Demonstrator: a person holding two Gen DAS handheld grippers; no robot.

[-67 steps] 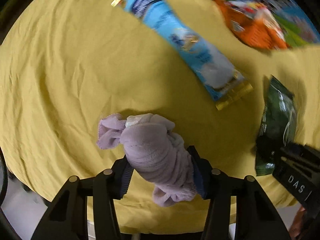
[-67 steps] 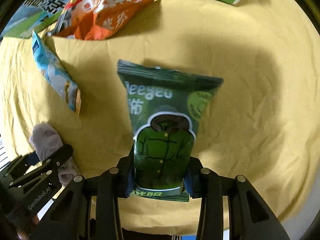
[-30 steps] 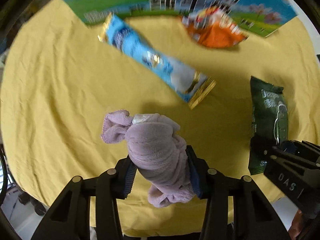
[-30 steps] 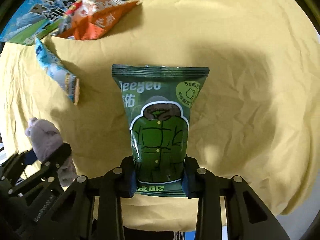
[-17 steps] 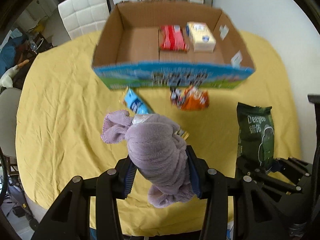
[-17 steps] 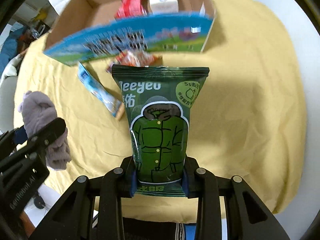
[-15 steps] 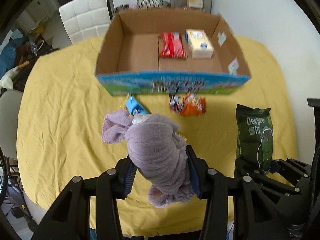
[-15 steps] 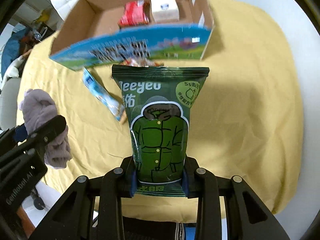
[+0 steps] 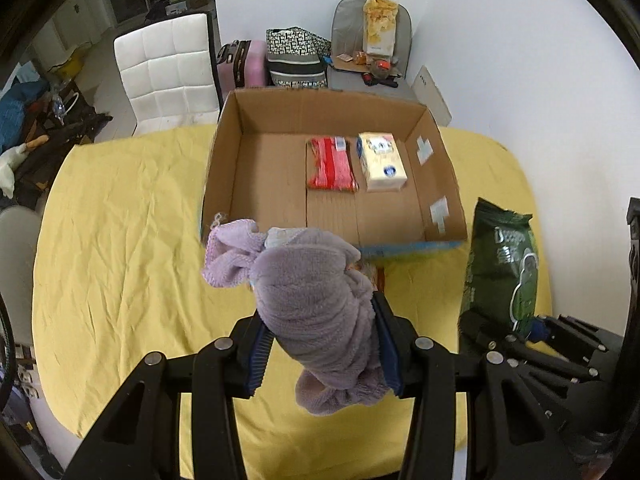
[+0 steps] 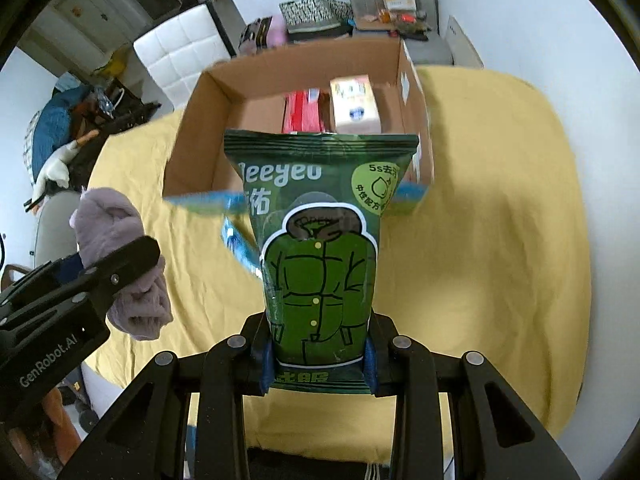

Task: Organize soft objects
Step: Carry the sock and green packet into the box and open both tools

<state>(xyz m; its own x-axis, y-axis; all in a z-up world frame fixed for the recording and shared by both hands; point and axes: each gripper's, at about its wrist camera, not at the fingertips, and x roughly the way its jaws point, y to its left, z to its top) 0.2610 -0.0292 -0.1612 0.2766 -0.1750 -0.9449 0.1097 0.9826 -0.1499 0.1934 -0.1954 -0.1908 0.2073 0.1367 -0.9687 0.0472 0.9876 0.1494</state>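
Note:
My left gripper (image 9: 324,344) is shut on a rolled lilac towel (image 9: 312,292), held high above the yellow-covered table (image 9: 120,240). In the right wrist view the same towel (image 10: 120,252) hangs at the left. My right gripper (image 10: 320,356) is shut on a green wipes pack (image 10: 320,240), which also shows in the left wrist view (image 9: 500,272) at the right. Ahead stands an open cardboard box (image 9: 256,168) holding a red pack (image 9: 330,164) and a cream tissue pack (image 9: 382,160). A blue snack pack (image 10: 240,248) lies on the cloth, mostly hidden behind the green pack.
A white chair (image 9: 168,72), a pink suitcase (image 9: 244,64), a patterned bag (image 9: 296,56) and a grey chair with clutter (image 9: 372,52) stand beyond the table. A white wall (image 9: 500,60) rises at the right. Another chair (image 9: 16,264) sits at the left edge.
Both grippers have risen well above the table with their loads still gripped. The view has tilted up, so the box's inside and the room behind have come into sight.

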